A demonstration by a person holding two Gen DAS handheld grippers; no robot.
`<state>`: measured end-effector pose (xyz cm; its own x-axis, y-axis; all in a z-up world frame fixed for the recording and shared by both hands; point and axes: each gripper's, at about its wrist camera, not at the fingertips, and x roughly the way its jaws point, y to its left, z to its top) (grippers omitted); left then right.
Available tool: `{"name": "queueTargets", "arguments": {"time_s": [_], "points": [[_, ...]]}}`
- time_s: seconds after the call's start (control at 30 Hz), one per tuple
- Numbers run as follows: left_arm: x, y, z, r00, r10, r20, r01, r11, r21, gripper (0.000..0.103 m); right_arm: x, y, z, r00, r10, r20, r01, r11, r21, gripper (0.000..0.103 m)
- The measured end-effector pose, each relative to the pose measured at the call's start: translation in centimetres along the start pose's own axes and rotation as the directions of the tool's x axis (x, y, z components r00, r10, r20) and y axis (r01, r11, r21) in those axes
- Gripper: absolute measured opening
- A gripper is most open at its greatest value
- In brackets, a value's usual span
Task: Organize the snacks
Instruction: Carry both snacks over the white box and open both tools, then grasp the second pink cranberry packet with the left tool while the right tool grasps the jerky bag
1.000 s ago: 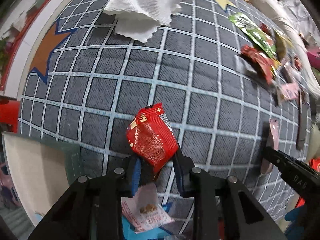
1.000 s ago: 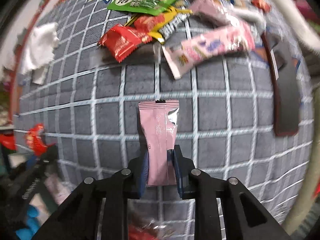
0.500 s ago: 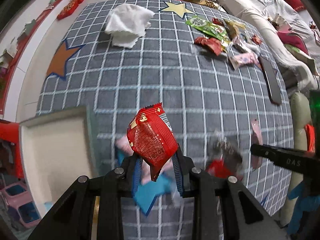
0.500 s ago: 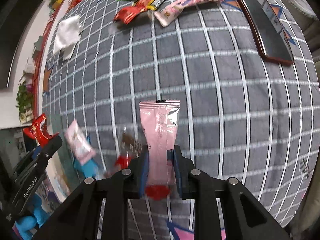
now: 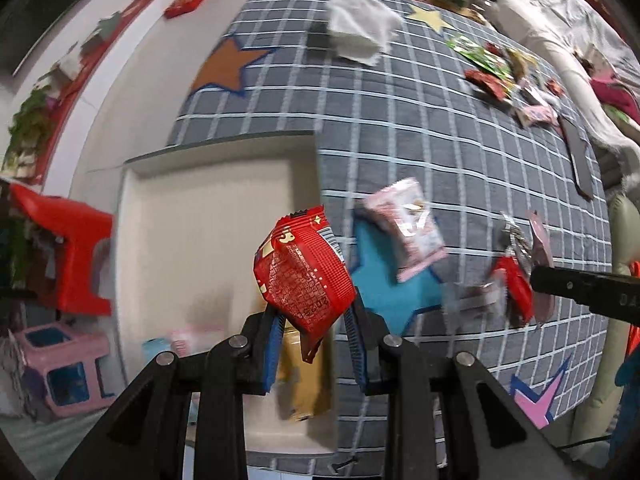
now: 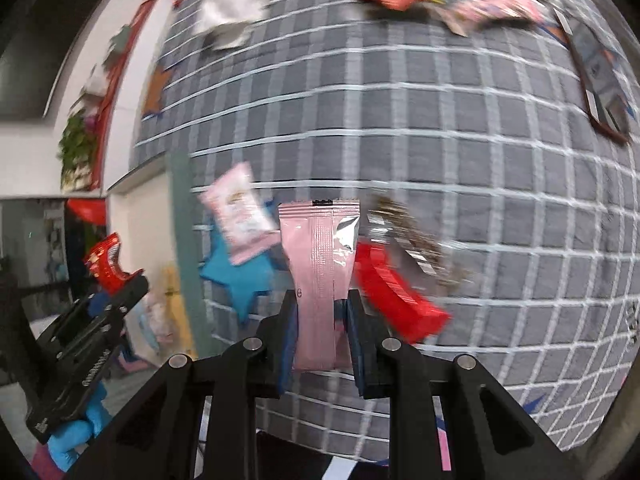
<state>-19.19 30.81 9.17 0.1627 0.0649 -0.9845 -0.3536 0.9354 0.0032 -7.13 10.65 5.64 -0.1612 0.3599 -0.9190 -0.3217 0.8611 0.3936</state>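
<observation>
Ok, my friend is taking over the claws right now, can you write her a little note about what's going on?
Left claw: shut on a red crinkly snack packet, held over the cream box with a green rim.
Right claw: shut on a long pink foil sachet, above the grey checked mat.
Done: a few packets already seem to lie in the box, blurred.
Left: drop both, then fetch the pink-and-white packet near the box and the far snack pile.

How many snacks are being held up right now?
2. A red packet sits between the fingers of the left gripper, and a pink packet between the fingers of the right gripper.
</observation>
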Motion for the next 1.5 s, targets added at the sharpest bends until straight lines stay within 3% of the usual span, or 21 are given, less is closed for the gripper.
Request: {"name": "queueTargets", "arguments": {"time_s": [0.43, 0.73, 0.83, 0.87, 0.9, 0.97, 1.0, 1.03, 1.17, 1.23, 1.5], "points": [[1.2, 6.7, -3.0, 0.998, 0.043, -0.050, -0.049, 0.992, -0.117, 0.032, 5.4, 14.7, -0.3, 0.996, 0.040, -0.084, -0.061, 0.963, -0.264, 0.025], [2.9, 8.6, -5.3, 0.991, 0.072, -0.111, -0.087, 0.987, -0.136, 0.034, 8.8, 17.5, -1.9, 0.989, -0.003, -0.148, -0.044, 0.950, -0.308, 0.025], [3.3, 8.7, -5.9, 0.990, 0.074, -0.123, -0.090, 0.987, -0.130, 0.041, 9.4, 17.6, -2.4, 0.986, -0.015, -0.167, -0.038, 0.951, -0.308, 0.025], [3.3, 8.7, -6.0, 0.989, 0.077, -0.125, -0.093, 0.987, -0.128, 0.051, 9.4, 17.7, -2.5, 0.985, -0.017, -0.172, -0.037, 0.951, -0.307, 0.025], [3.3, 8.7, -6.2, 0.989, 0.082, -0.124, -0.097, 0.987, -0.126, 0.061, 9.5, 17.6, -2.6, 0.984, -0.020, -0.176, -0.035, 0.952, -0.305, 0.027], [3.2, 8.7, -6.5, 0.989, 0.091, -0.117, -0.105, 0.987, -0.124, 0.072, 9.4, 17.4, -2.7, 0.984, -0.030, -0.175, -0.025, 0.953, -0.303, 0.044], [3.1, 8.7, -6.6, 0.989, 0.093, -0.112, -0.107, 0.987, -0.123, 0.074, 9.2, 17.2, -2.7, 0.985, -0.031, -0.171, -0.022, 0.953, -0.301, 0.064], [3.1, 8.7, -6.4, 0.989, 0.092, -0.111, -0.106, 0.987, -0.120, 0.075, 9.0, 17.1, -2.8, 0.986, -0.033, -0.163, -0.017, 0.955, -0.297, 0.074], [3.0, 8.3, -6.2, 0.989, 0.096, -0.113, -0.108, 0.988, -0.109, 0.078, 8.5, 16.0, -2.9, 0.987, -0.056, -0.152, 0.011, 0.959, -0.285, 0.075], [2.6, 7.8, -6.1, 0.990, 0.088, -0.110, -0.099, 0.990, -0.102, 0.078, 8.1, 14.9, -3.1, 0.988, -0.075, -0.137, 0.036, 0.961, -0.273, 0.099], [1.2, 4.7, -4.6, 0.996, 0.030, -0.083, -0.033, 0.999, -0.034, 0.078, 6.4, 7.4, -4.0, 0.979, -0.168, -0.116, 0.150, 0.977, -0.153, 0.101]]}}
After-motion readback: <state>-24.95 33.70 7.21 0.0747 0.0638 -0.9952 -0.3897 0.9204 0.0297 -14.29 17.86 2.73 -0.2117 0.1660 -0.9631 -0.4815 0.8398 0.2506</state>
